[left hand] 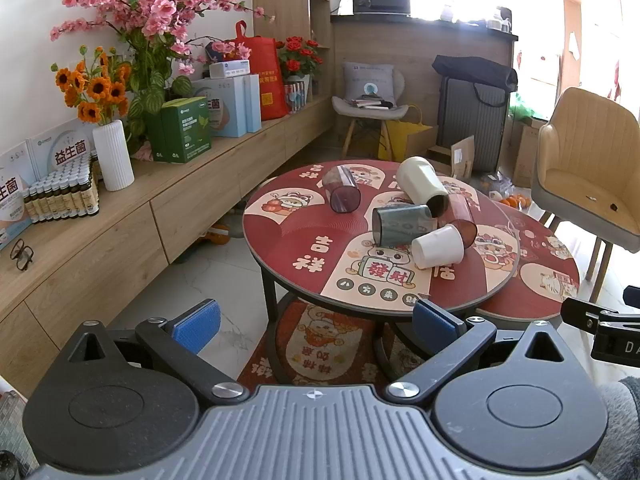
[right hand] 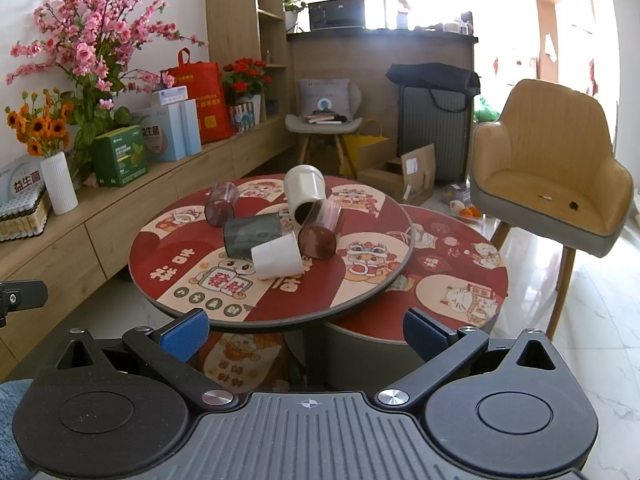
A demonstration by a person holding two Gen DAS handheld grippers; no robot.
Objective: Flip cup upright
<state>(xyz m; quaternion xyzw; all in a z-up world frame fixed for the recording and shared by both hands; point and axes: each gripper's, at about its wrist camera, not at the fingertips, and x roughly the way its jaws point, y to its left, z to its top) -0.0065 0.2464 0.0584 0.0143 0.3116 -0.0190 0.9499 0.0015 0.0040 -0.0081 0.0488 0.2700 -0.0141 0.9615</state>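
Several cups lie on their sides on the round red table [left hand: 304, 240] [right hand: 168, 256]: a small white cup [left hand: 438, 246] [right hand: 278, 255], a grey translucent cup [left hand: 400, 225] [right hand: 250, 234], a tall cream cup [left hand: 424, 184] [right hand: 306, 192], a pink translucent cup [left hand: 462, 216] [right hand: 322, 232] and a purple translucent cup [left hand: 342, 194] [right hand: 220, 204]. My left gripper [left hand: 316, 322] is open and empty, short of the table's near edge. My right gripper [right hand: 306, 334] is open and empty, also short of the table's edge.
A lower round red table [right hand: 460, 280] is tucked under the right side. A yellow armchair [right hand: 548, 176] stands at the right. A long wooden sideboard [left hand: 120, 220] with flowers, boxes and a white vase [left hand: 113, 156] runs along the left wall.
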